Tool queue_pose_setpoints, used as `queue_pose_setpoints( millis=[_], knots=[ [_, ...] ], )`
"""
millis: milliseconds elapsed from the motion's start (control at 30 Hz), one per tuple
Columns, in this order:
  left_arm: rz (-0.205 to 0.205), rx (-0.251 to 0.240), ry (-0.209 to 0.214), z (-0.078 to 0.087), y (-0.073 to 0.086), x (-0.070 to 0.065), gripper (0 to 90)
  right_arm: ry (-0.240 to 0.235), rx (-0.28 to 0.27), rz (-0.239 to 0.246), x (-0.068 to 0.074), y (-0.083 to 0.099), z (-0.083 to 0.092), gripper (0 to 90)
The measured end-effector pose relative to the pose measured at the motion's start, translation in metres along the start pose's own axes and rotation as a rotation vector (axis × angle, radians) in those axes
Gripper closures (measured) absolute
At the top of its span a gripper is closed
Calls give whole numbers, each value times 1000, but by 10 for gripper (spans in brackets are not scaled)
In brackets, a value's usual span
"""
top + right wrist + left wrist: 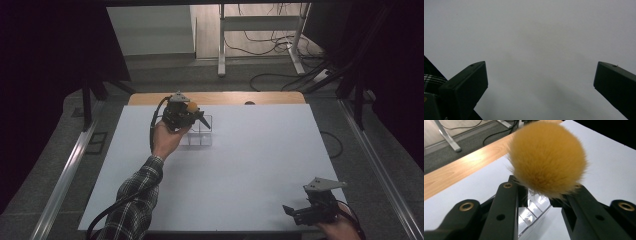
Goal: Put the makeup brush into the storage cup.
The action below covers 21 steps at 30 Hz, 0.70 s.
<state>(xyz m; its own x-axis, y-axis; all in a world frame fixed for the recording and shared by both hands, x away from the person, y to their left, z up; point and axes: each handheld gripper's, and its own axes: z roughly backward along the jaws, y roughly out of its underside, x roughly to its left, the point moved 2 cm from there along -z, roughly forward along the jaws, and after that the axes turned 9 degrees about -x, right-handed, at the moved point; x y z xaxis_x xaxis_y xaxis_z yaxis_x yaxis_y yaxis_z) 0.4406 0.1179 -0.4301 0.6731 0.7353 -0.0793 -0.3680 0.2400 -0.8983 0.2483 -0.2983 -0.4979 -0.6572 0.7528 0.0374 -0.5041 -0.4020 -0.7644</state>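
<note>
A fluffy orange pom-pom ball (547,157) sits between the black jaws of my left gripper (539,190), which is shut on it. In the high view the ball (192,106) shows as a small orange spot at the left gripper (197,117), held just above a clear plastic compartment box (199,134) at the far middle-left of the white sheet. The same clear box (534,213) lies below the jaws in the left gripper view. My right gripper (295,212) rests low at the near right edge, open, its jaws (541,82) wide apart over bare white surface.
The white sheet (250,165) covers most of the wooden table (220,98), whose far edge shows as a light strip. Beyond it are a desk frame (260,35) and floor cables (280,47). Metal rails (65,175) run along both sides.
</note>
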Motion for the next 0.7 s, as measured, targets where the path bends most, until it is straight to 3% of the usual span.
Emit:
queue_pose_setpoints(
  millis=[700],
  knots=[
    [19, 27, 7, -15, 19, -1, 730, -6, 11, 1, 2, 1, -1, 0]
  ],
)
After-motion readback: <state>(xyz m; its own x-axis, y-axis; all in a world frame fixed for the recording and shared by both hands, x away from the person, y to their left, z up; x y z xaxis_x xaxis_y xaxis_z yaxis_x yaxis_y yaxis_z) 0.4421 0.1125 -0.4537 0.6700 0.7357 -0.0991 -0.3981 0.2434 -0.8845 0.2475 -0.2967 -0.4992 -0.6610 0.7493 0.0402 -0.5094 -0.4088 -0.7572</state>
